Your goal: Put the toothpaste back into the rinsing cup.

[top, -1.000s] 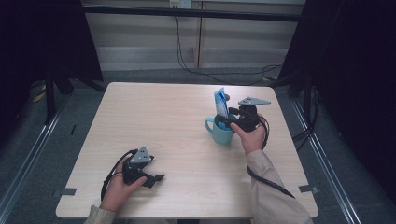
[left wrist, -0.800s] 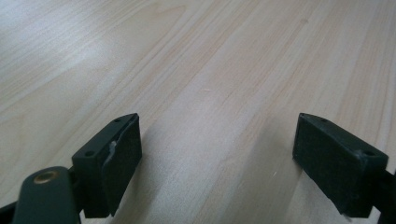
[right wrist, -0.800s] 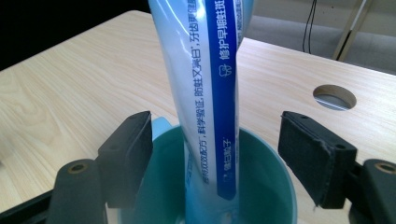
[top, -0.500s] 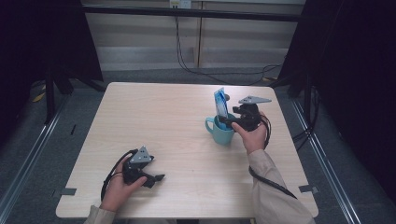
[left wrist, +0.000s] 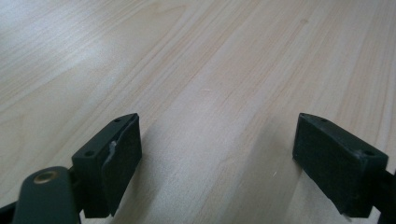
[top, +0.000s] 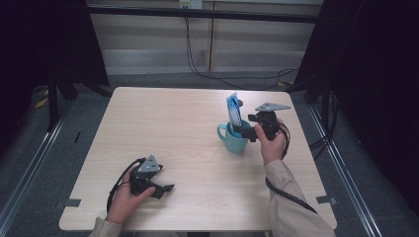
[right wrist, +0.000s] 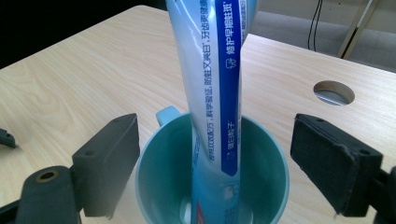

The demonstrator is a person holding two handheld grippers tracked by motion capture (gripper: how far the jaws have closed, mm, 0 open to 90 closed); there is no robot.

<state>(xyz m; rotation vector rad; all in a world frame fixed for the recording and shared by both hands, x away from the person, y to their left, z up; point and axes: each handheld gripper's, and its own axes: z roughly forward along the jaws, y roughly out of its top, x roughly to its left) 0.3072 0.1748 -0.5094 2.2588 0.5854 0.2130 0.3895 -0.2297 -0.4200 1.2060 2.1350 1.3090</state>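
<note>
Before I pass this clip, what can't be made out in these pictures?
- Toothpaste tube: top cut off by the upper edge of the right gripper view; its foot is lost inside the teal mug.
- Tube print: too small to read in the high view.
- Mug base: cut off by the lower edge of the right gripper view.
- Left gripper: partly covered by the hand in the high view.

Blue-white tube upright in teal mug

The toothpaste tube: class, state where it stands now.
The toothpaste tube stands upright inside the teal mug at the table's right side, just in front of the open right tool.
</note>
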